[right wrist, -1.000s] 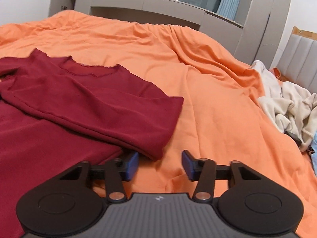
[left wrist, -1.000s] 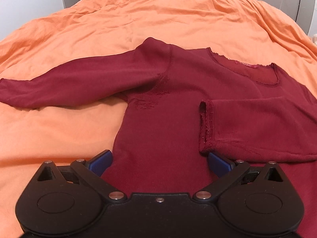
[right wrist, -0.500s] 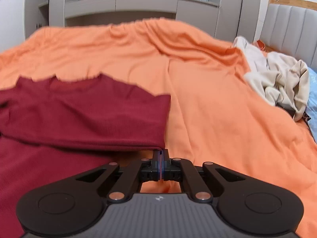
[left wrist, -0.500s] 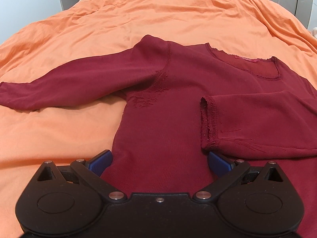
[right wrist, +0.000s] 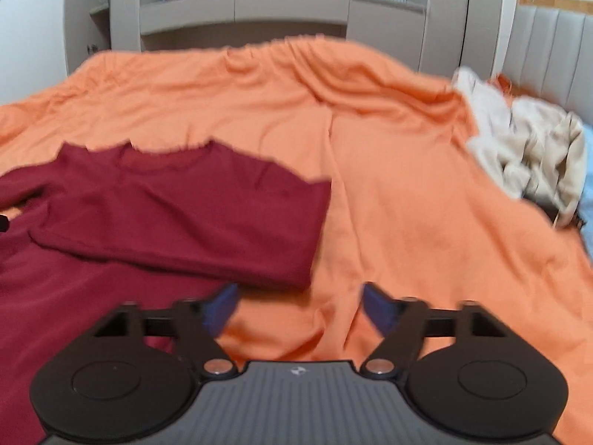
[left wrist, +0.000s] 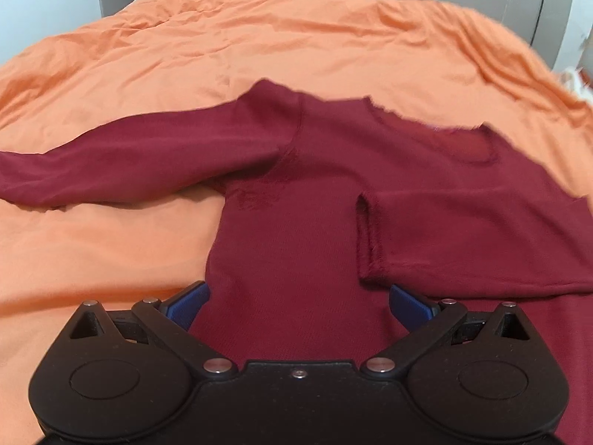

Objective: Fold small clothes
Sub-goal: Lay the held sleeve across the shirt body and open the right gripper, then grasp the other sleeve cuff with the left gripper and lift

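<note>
Having just opened, right gripper [right wrist: 299,309] jaws hold nothing.

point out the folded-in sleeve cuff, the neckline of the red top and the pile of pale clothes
folded-in sleeve cuff [left wrist: 367,237], left wrist view, on the cuff's hemmed edge lying over the body
neckline [left wrist: 470,144], left wrist view, on the inner back of the collar
pile of pale clothes [right wrist: 533,159], right wrist view, on the crumpled beige fabric

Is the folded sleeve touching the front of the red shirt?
Touching. The left wrist view shows the folded sleeve lying flat across the red shirt, its cuff resting on the body fabric.
</note>
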`<state>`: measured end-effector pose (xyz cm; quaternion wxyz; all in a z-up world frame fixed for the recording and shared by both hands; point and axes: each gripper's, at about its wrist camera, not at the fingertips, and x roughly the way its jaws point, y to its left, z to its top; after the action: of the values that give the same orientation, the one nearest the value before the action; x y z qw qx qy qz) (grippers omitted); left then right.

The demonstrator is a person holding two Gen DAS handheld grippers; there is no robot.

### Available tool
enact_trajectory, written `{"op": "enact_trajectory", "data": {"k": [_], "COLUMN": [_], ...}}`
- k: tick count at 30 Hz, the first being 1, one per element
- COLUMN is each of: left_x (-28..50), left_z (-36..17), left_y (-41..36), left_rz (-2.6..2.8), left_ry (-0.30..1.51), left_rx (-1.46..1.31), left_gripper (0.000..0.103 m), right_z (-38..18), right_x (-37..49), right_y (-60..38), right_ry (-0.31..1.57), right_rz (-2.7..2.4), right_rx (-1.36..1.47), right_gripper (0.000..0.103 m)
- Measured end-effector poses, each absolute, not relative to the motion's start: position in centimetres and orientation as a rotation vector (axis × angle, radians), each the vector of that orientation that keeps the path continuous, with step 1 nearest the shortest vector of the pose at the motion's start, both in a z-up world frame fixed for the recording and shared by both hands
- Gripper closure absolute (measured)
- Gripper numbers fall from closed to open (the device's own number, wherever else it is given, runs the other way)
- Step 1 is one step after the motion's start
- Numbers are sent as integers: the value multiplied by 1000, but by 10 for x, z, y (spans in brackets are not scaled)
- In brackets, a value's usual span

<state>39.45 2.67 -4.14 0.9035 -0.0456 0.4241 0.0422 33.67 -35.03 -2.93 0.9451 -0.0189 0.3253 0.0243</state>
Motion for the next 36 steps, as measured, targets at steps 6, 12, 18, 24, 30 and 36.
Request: {"op": "enact_trajectory", "data": {"k": [6,12,18,24,30,36], "left_x": [370,348,332,349,361,371], "left_z": [-13,3,-1,-15,-36,-35], "left_y": [82,163,241,306,348,350], "left_rz": [135,298,405,477,469,512], "left_ry": [767,654,554,495,432,357], "left_rx": [-198,-361,-578,-672,-784,-724], "left_gripper": [1,1,1,1,1,16], "right_z": [-17,-16,-22,-27,-34,-36], "right_x": [329,323,313,312,320,321], "right_y": [-337,-303,-266,-256,-261,-261], "right_ry": [538,470,405,377,414,422], "right_rz": [155,281,340,350,350,354], "right_rx": [15,-24,-141,-167,-133,-133], "right_gripper": [0,0,0,0,0,0]}}
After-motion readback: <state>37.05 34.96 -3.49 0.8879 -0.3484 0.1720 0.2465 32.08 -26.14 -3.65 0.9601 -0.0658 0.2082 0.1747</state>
